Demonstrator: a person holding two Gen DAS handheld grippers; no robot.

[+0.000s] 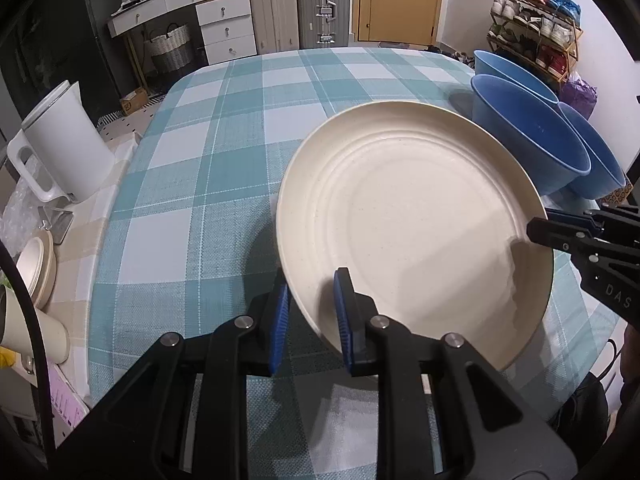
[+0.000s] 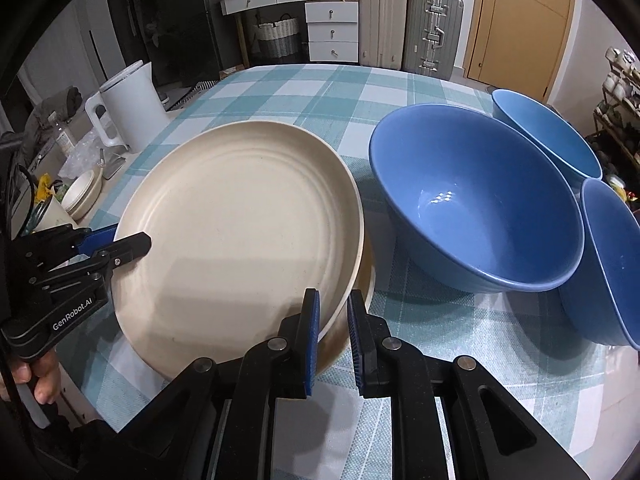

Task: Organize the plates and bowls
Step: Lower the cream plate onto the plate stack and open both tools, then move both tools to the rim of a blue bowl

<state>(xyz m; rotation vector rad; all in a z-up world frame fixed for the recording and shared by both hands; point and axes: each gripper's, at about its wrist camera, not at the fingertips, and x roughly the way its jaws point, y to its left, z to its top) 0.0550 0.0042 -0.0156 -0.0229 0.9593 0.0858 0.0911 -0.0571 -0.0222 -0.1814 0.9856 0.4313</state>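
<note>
Cream speckled plate [image 1: 412, 216], concentric ridges, tilted over 2nd plate [image 2: 356, 320]. L gripper [image 1: 312, 312] & R gripper [image 2: 334, 336] each pinch its rim, opposite edges.

Black left gripper [image 1: 310, 320], blue ribbed pads [image 1: 280, 326], silver screws, right gripper [image 2: 334, 334] same (GenRobot.AI mark).

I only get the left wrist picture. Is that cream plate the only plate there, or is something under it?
Observer: The right wrist view shows a second cream plate lying beneath the upper plate.
Operator: What is the other claw grabbing?
Observer: The right gripper has its fingers on either side of those stacked rims. I cannot tell whether it is clamped.
Operator: Is a machine moving these?
Observer: No, a person's hand holds the handle of the left gripper.
</note>
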